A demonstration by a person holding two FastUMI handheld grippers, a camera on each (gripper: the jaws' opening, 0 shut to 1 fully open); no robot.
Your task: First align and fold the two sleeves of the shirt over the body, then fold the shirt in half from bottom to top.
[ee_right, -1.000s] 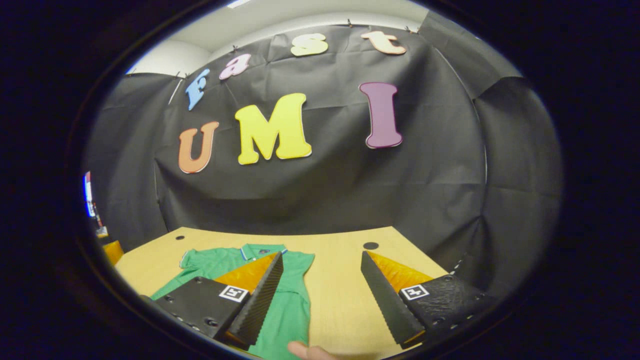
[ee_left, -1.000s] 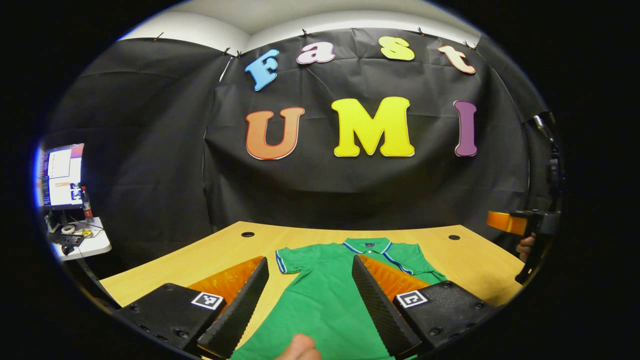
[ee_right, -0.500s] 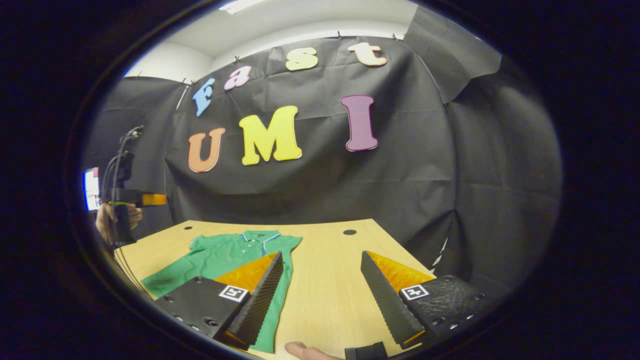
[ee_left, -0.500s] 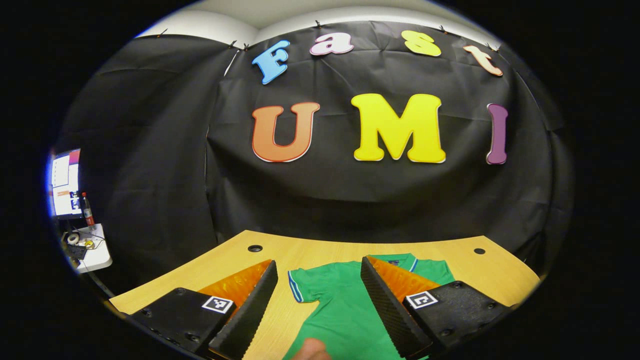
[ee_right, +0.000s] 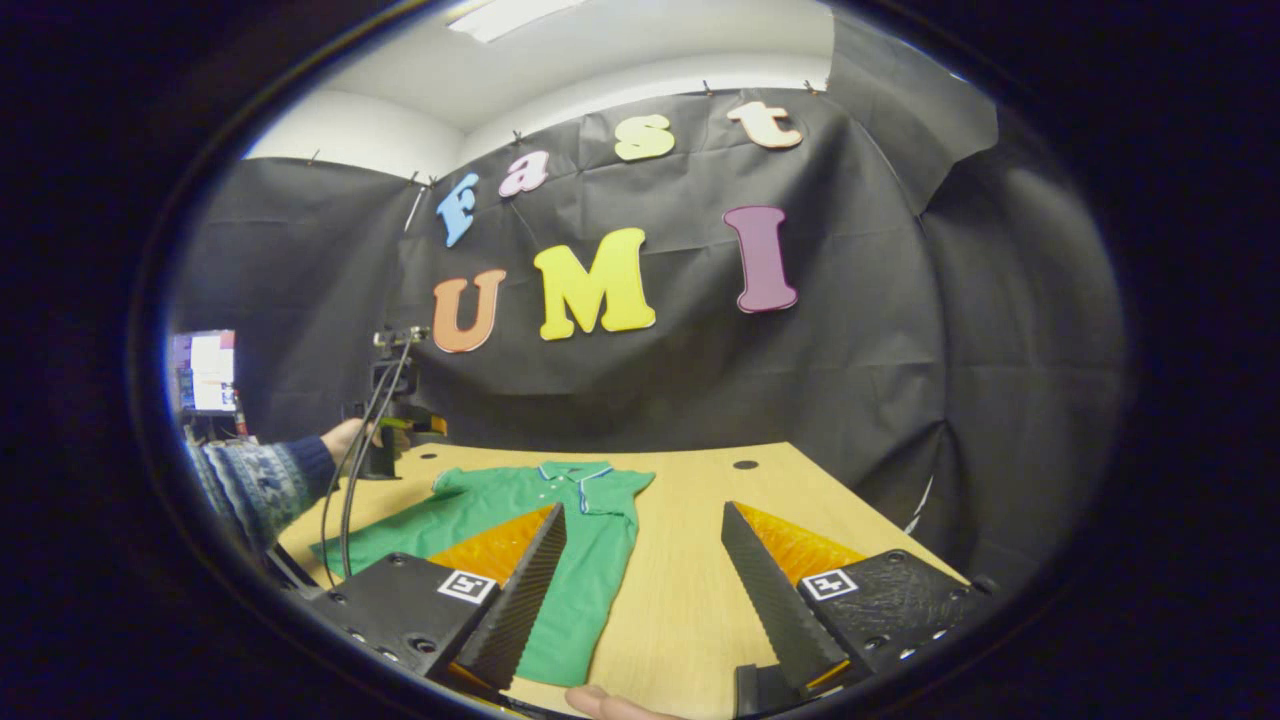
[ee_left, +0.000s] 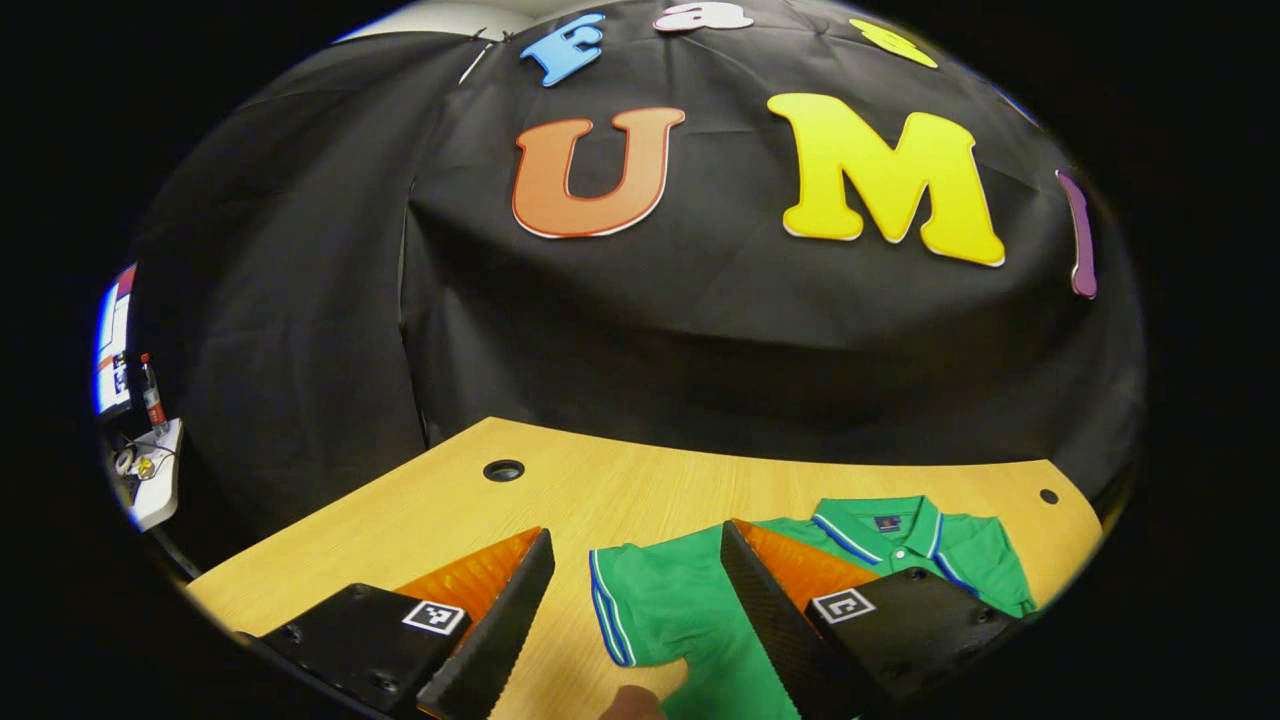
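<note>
A green polo shirt point(ee_left: 700, 600) with striped collar and cuffs lies flat on the wooden table point(ee_left: 420, 520), collar toward the wall. My left gripper point(ee_left: 635, 540) is open just above the table, and the shirt's left sleeve point(ee_left: 640, 605) lies between its fingers. The collar point(ee_left: 880, 520) shows past the right finger. In the right gripper view the shirt point(ee_right: 500, 505) lies to the left, partly under one finger. My right gripper point(ee_right: 642, 512) is open over bare table point(ee_right: 680, 580) beside the shirt's right edge. The left gripper point(ee_right: 405, 432) shows far off, held by a hand point(ee_right: 345, 440).
Cable holes sit in the table point(ee_left: 503, 470) point(ee_right: 745, 464). A patterned sleeve point(ee_right: 255, 480) and cables point(ee_right: 345, 500) hang at the table's left. A screen point(ee_right: 205, 370) and a small side table point(ee_left: 150, 470) stand beyond. A fingertip point(ee_left: 630, 705) shows at the lower edge.
The left gripper moved left and down toward the shirt's left sleeve, which now lies between its fingers. The right gripper swung so the hand holding the left gripper came into its view.
</note>
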